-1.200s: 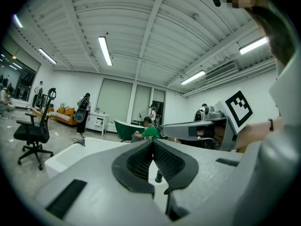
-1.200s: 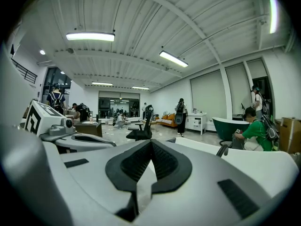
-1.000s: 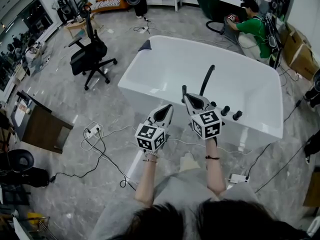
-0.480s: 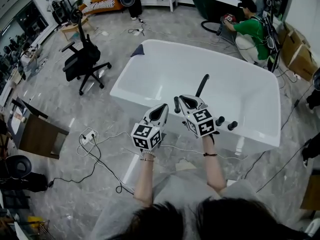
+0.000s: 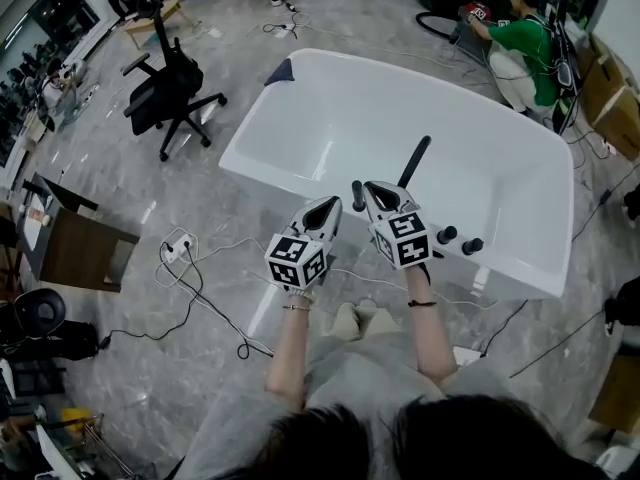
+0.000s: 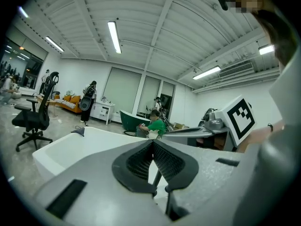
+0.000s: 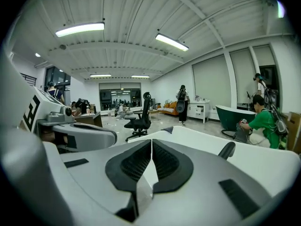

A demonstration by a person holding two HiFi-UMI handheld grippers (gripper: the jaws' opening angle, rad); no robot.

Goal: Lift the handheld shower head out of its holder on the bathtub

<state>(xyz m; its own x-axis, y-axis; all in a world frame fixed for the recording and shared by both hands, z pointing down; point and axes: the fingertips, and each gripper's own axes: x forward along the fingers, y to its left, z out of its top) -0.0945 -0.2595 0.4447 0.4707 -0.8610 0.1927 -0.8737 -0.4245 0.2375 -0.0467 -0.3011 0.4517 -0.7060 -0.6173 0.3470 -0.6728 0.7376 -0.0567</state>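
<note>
My left gripper [image 5: 327, 208] and right gripper [image 5: 374, 190], jaws fully closed and empty, sit side by side at the bathtub's [image 5: 330, 118] near rim, the shower head [image 5: 414, 161] just beyond my right gripper.

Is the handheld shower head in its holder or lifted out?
Apparently in: the shower head stands slanted at the bathtub rim, untouched; the right gripper hides its base.

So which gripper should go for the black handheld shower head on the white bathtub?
Right. The right gripper is nearer the black handheld shower head; the left gripper sits farther off. Both are shut, so open first.
</note>
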